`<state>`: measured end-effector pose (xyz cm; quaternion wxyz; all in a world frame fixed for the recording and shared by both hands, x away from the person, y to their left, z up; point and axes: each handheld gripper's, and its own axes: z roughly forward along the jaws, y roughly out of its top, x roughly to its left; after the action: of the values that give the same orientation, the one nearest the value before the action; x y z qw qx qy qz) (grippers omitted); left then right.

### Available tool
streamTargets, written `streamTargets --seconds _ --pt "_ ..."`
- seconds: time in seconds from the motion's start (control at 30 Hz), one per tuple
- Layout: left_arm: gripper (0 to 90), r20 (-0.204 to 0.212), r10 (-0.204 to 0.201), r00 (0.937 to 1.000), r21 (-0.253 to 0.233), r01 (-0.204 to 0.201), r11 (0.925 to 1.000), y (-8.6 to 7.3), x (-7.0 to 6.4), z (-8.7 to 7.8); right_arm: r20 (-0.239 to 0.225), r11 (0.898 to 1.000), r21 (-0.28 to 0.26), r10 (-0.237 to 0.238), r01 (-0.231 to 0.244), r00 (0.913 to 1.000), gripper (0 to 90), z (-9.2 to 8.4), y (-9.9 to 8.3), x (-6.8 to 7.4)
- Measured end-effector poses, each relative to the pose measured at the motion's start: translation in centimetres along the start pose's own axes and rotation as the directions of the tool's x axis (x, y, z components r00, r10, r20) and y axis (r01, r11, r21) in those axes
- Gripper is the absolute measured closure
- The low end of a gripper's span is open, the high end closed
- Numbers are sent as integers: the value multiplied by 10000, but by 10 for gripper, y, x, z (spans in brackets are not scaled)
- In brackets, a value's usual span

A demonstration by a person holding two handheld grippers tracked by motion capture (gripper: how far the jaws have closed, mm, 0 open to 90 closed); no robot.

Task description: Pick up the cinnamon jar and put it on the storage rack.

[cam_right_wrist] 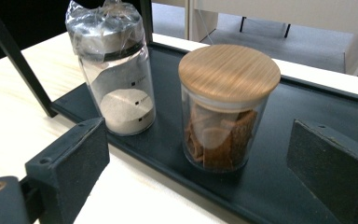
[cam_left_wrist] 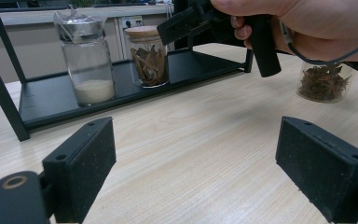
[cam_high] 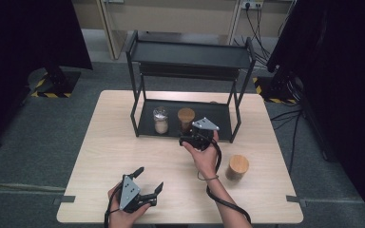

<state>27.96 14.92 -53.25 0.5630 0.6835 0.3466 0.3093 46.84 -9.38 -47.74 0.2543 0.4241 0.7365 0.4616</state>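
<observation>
**Mia:** What is the right gripper (cam_high: 190,137) doing?

**Tom:** A hand holds it at the front edge of the black shelf (cam_high: 218,124). Its jaws stand wide apart with nothing between them. They are not squeezing anything.

**Mia:** What is it pointing at?

**Tom:** The jar with the wooden lid (cam_right_wrist: 224,105). It stands upright on the bottom tray of the shelf, just in front of the open jaws. It has flat brown pieces inside. The jaws do not touch it.

**Mia:** Is there another jar next to it?

**Tom:** Yes. A taller jar with white powder (cam_right_wrist: 116,70) stands just beside it on the same tray. Clear plastic is wrapped over its top. The two jars stand close, but a small gap shows between them.

**Mia:** And the left gripper (cam_high: 148,182)?

**Tom:** It is low at the near edge of the table (cam_high: 109,152), well away from the shelf. Its jaws are wide apart too, and only bare wood shows between them.

**Mia:** Anything else on the table?

**Tom:** One more jar (cam_high: 237,167) with a wooden lid stands on the table to the right of the right hand. It is off the shelf, and brown bits show inside it.
</observation>
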Motion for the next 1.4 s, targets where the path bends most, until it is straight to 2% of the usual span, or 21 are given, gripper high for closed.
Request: streamTargets --seconds 0.63,0.97,1.4 --pt "116 -5 -2 10000 -27 2 10000 0 0 0 -261 9997 106 -220 223 9994 62 -17 -12 5" --pt "116 -5 2 10000 -40 -2 10000 0 0 0 -285 9996 178 -197 202 9994 62 -27 -20 2" --pt "116 -1 -19 10000 -39 19 10000 0 0 0 -289 9989 201 -413 419 9987 62 -39 -29 1"
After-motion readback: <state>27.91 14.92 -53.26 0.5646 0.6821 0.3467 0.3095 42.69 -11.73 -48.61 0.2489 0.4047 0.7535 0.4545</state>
